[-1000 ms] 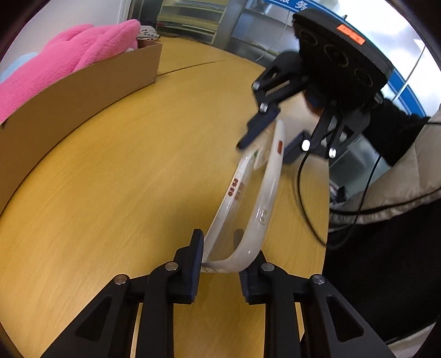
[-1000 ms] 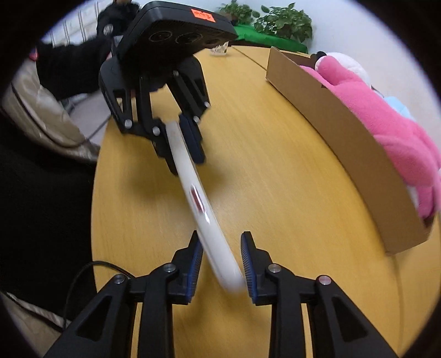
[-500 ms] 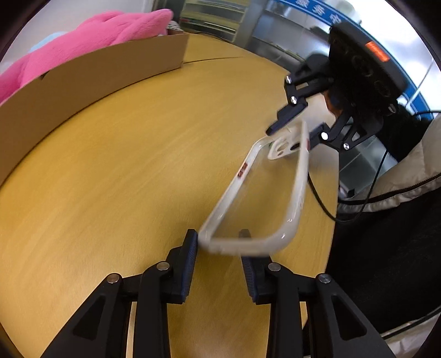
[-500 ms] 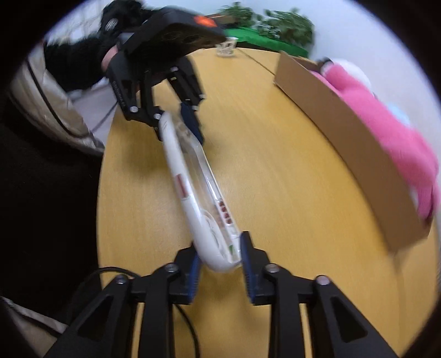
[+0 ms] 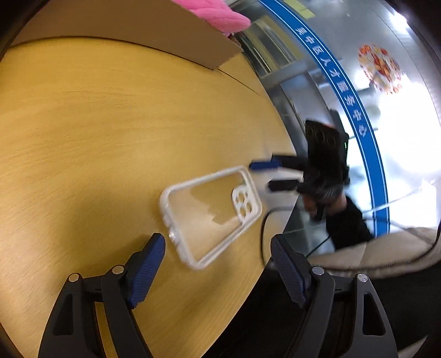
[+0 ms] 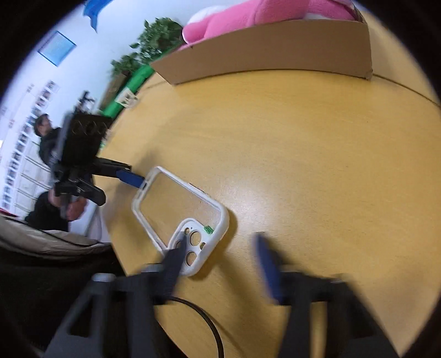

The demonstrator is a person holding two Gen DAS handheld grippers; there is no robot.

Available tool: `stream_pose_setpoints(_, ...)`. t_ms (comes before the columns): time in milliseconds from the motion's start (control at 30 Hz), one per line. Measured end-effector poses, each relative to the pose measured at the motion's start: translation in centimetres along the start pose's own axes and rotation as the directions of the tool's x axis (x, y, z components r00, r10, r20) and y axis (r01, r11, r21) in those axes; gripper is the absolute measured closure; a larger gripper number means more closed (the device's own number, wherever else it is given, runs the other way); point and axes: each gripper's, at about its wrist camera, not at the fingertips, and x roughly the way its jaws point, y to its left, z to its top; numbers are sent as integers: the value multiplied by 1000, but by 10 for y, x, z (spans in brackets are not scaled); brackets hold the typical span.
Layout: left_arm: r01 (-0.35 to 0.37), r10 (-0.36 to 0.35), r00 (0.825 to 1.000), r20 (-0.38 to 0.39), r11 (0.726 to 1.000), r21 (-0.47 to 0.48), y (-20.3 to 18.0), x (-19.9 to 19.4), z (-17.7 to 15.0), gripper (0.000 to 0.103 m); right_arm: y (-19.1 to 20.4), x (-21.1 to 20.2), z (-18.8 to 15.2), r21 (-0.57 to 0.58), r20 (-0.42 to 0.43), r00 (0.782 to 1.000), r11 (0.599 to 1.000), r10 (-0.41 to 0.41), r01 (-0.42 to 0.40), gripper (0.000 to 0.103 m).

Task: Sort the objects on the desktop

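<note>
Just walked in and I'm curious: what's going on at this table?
A person with a gripper in each hand is sorting desk items. The clear phone case lies flat on the wooden table, and both the left gripper and right gripper have open jaws, neither holding it. A cardboard box sits behind.

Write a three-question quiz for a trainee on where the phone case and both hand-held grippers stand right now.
1. True or false: the phone case lies flat on the wooden table, held by neither hand-held gripper.
2. Multiple choice: the left hand-held gripper is A) shut on the case, B) open, C) out of view.
3. Fill in: the pink plush toy sits in a ____ box.

Key: 1 true; 2 B; 3 cardboard. The right hand-held gripper is open too.
</note>
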Motion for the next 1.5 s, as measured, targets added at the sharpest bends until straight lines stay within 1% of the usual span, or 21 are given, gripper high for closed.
stream_pose_setpoints(67,-57,57,998,5,998,20,-9,8,4,30,14,3,0,-49,11,994,993,-106,107,87)
stream_pose_setpoints(100,-92,92,996,11,996,19,-10,9,5,37,20,4,1,-68,19,988,986,-152,153,87)
stream_pose_setpoints(133,-128,128,992,17,992,7,-9,8,6,56,21,4,0,-65,30,984,983,-173,175,87)
stream_pose_setpoints(167,-161,161,987,24,987,-20,-5,6,7,69,21,3,-1,-51,50,980,980,-192,195,87)
stream_pose_setpoints(200,-180,181,983,28,982,-50,0,6,6,88,21,2,-2,-40,63,979,979,-196,198,88)
stream_pose_setpoints(233,-180,183,983,30,981,-67,4,5,5,95,22,1,-3,-34,78,976,978,-203,206,89)
stream_pose_setpoints(333,-166,170,985,38,981,-100,10,4,2,95,30,2,-4,-54,111,959,962,-260,267,90)
stream_pose_setpoints(433,-181,187,982,41,977,-112,7,7,4,95,36,6,-5,-76,120,941,942,-317,327,90)
stream_pose_setpoints(633,-219,226,974,23,960,-177,1,12,7,94,26,9,0,-37,97,945,947,-313,318,89)
stream_pose_setpoints(733,-216,225,974,18,951,-223,4,9,6,94,26,9,1,-28,99,941,944,-324,328,88)
stream_pose_setpoints(800,-233,243,970,14,944,-234,0,10,6,93,28,9,-1,-31,112,935,939,-337,342,88)
stream_pose_setpoints(867,-286,294,956,19,941,-182,-9,12,5,92,30,8,-6,-28,140,927,935,-347,355,89)
stream_pose_setpoints(933,-352,358,933,35,929,-118,-20,15,3,93,26,4,-12,4,174,929,943,-328,332,91)
stream_pose_setpoints(967,-361,367,929,42,926,-106,-23,15,1,94,24,0,-14,24,196,927,947,-320,321,91)
stream_pose_setpoints(1000,-356,362,931,50,929,-100,-24,14,-1,95,23,-3,-15,31,212,923,946,-321,322,93)
stream_pose_setpoints(1100,-308,317,940,125,948,-82,-35,-1,-5,100,26,-23,-11,36,286,903,945,-322,325,95)
stream_pose_setpoints(1167,-301,307,933,189,952,-59,-48,-19,-2,100,36,-32,-2,23,332,885,941,-326,338,95)
stream_pose_setpoints(1233,-331,326,912,247,943,-23,-62,-38,4,100,47,-33,19,-3,382,869,939,-316,343,95)
stream_pose_setpoints(1367,-350,329,884,333,937,3,-73,-76,19,100,61,-45,59,-45,483,829,937,-283,346,95)
stream_pose_setpoints(1467,-376,331,858,393,926,39,-83,-105,35,100,76,-60,102,-88,555,787,922,-270,378,95)
stream_pose_setpoints(1500,-385,331,848,414,922,51,-85,-116,44,100,81,-67,120,-105,585,766,912,-266,397,95)
